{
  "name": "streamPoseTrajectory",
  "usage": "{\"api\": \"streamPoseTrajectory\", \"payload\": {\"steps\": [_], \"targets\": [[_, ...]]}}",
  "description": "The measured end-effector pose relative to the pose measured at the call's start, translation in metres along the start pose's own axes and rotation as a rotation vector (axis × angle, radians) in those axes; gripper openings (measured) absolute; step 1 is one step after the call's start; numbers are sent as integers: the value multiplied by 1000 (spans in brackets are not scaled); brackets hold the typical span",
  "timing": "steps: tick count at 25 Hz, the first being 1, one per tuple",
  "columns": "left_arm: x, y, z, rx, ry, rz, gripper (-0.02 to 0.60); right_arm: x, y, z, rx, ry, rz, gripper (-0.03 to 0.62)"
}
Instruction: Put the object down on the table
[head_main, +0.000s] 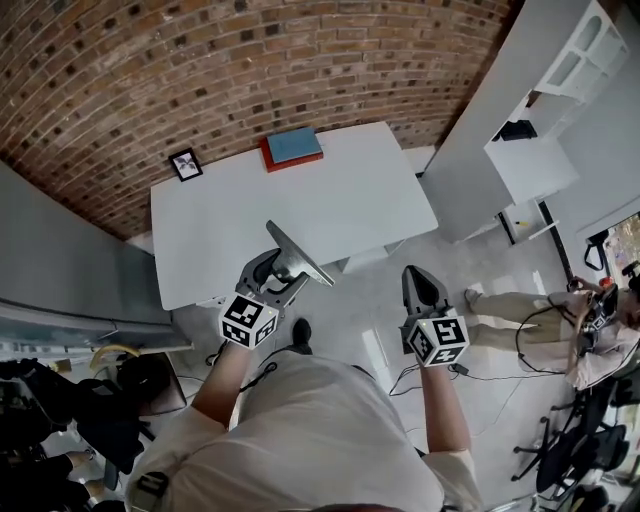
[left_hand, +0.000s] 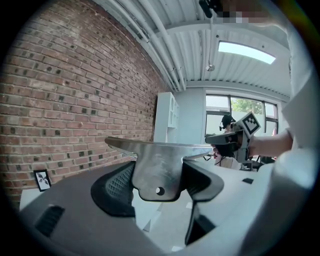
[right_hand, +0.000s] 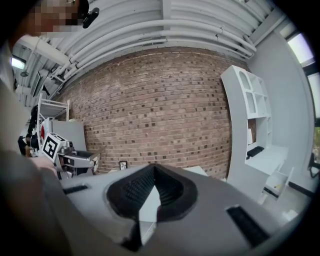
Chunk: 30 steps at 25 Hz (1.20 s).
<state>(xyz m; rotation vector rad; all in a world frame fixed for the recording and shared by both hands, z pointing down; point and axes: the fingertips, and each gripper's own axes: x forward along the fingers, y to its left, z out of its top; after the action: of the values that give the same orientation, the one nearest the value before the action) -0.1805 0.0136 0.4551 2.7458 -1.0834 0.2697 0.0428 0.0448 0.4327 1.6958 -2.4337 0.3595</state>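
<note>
My left tongs clamp the flat metal piece level, ready for the table ahead of them, while my right tongs beside are closed and empty.

The metal piece is a flat, dull grey plate with scuffed faces and a broad tab that has a small round hole near its end. The left tongs clamp it by this tab, one pad on each face. In the left gripper view the metal piece has its plate lying roughly level across the top of the left tongs. It hangs in the air at the near edge of the white table, towards the middle of that edge, not resting on it.
</note>
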Motion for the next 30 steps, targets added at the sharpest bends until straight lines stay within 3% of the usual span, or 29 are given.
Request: {"api": "streamPoseTrajectory", "payload": {"steps": [16,23,30], "targets": [[72,87,8,18,34,-134,278,84,-20,10,18,23,-151,3],[107,91,16,22,46,-167,278,89,-45,11,40,35,-196,3],[146,81,17,18,66,-157,278,100,-84,9,51,52,-176,3]]}}
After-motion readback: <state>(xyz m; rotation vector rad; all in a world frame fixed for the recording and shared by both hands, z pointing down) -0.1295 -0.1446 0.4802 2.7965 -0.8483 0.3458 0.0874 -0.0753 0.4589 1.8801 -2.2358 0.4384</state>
